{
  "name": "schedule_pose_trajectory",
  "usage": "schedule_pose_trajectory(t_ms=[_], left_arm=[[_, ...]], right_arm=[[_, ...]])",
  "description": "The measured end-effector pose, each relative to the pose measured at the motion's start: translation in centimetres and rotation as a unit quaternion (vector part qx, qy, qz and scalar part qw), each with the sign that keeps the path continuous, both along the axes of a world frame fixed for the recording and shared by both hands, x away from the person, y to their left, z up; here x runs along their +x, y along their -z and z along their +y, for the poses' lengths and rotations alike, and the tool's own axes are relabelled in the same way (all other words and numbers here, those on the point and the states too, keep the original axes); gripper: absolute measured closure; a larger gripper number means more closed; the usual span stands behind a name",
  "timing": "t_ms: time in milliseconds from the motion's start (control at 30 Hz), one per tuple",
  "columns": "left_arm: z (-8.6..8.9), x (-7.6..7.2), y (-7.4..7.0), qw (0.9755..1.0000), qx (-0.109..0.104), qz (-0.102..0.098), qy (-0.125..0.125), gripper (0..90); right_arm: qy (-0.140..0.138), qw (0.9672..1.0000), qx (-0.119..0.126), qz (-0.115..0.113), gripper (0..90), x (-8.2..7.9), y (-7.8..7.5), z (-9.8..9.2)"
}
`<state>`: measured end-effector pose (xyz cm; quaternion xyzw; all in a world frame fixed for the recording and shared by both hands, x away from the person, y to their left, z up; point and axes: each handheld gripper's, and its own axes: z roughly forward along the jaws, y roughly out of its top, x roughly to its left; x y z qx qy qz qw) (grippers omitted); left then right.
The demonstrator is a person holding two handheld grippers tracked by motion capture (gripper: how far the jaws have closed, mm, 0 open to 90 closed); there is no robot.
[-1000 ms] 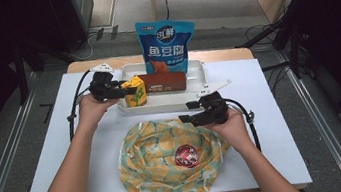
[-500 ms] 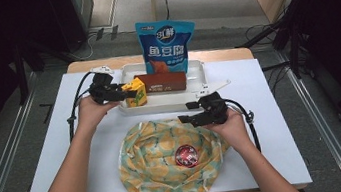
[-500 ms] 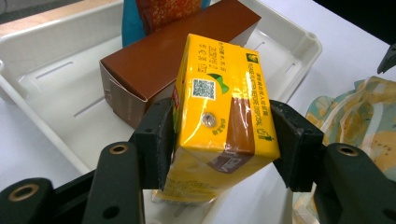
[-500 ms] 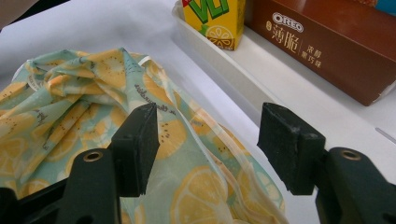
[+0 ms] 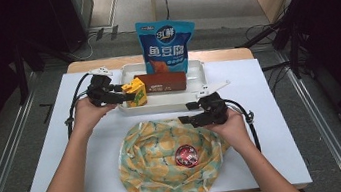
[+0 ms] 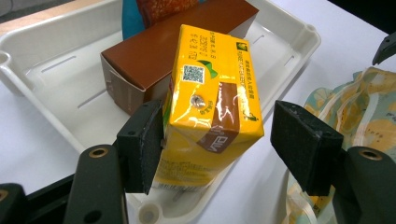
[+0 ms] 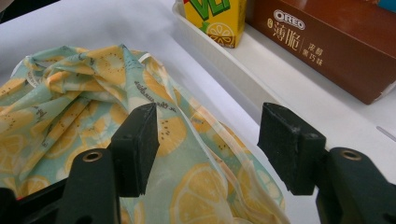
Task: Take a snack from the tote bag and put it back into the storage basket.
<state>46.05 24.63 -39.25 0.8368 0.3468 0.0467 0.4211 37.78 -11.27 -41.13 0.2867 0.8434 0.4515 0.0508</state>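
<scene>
- At the left of the high view, the left gripper (image 5: 125,96) reaches toward the left end of the white tray (image 5: 169,103); its jaws stand apart on either side of the yellow drink carton (image 5: 135,92).
- In the left gripper view the near pad touches the carton's side, while the other pad stands clear of it, so the carton is not clamped.
- The yellow drink carton stands in the tray's left end, just beside the brown biscuit box (image 5: 160,82) that lies along the tray's middle.
- Behind the tray, at upper centre of the frame, a blue snack bag (image 5: 167,44) stands upright.
- In the lower centre of the frame, a lemon-print cloth bag (image 5: 157,158) lies crumpled on the white table (image 5: 56,157), a round red item (image 5: 185,156) resting on it.
- Right of centre, the right gripper (image 5: 185,120) hovers at the cloth bag's upper right edge, jaws open with nothing between them.
</scene>
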Motion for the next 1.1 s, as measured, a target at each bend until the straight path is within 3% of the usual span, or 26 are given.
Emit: schedule_pose_trajectory(t_ms=[133, 233, 600, 733, 833, 1100], left_arm=[[0.4, -0.3, -0.1, 1.0000, -0.002, 0.003, -0.005, 35.2], [0.9, -0.5, -0.4, 0.9997, -0.019, 0.011, -0.010, 35.3], [2.3, -2.0, -0.6, 0.9994, -0.028, 0.016, -0.011, 38.2], [2.6, -2.6, -0.5, 0.9993, -0.027, 0.023, -0.009, 45.0], [2.8, -2.9, -0.6, 0.9982, -0.046, 0.036, -0.011, 48.3], [2.0, -3.7, -0.6, 0.9995, -0.030, 0.012, -0.009, 69.7]], right_arm=[[-0.001, 1.0000, 0.000, 0.001, 38.6, 0.0, 0.0, 0.0], [-0.001, 1.0000, 0.001, 0.001, 38.6, 0.1, 0.0, -0.1], [-0.004, 1.0000, 0.004, -0.003, 38.6, 0.5, 0.0, 0.0], [-0.008, 1.0000, 0.000, -0.001, 38.8, 0.6, 0.1, 0.4], [-0.014, 0.9999, -0.001, -0.003, 38.8, 0.7, 0.1, 0.7], [-0.023, 0.9997, 0.003, -0.001, 38.8, 0.9, 0.1, 1.3]])
